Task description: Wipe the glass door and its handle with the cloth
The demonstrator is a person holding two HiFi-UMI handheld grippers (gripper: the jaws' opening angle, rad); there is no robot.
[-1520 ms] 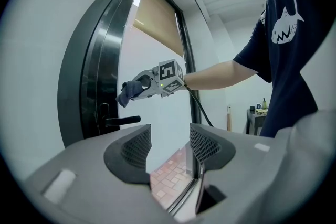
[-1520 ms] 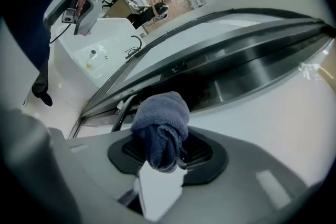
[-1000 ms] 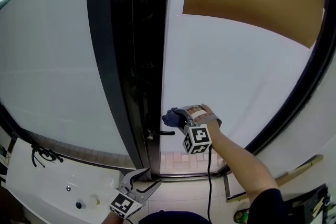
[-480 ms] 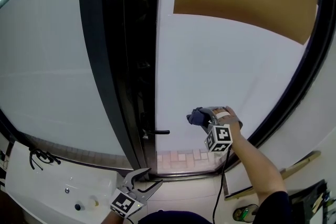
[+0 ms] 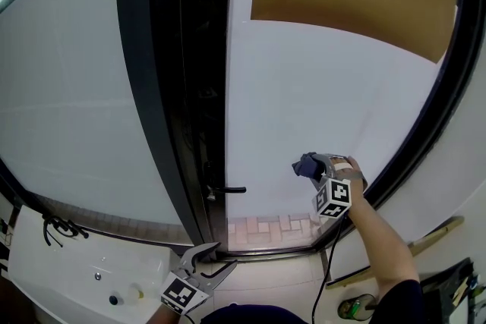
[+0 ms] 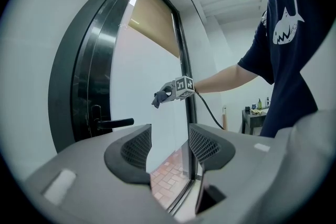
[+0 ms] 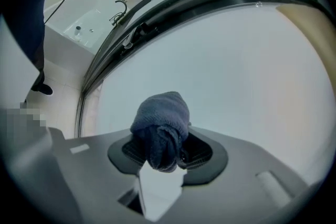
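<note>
Right gripper (image 7: 167, 148) pinches the soft, floppy dark blue cloth (image 7: 160, 126) mid-bunch, probably a secure hold. Left gripper (image 6: 169, 147), bottom of frame, has jaws spread and empty.

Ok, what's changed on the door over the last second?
The right gripper, shut on the cloth, slid rightward across the glass, from beside the door handle toward the right-hand frame. Nothing was grasped or released. The left gripper stays low, open and empty, and the handle is unmoved.
</note>
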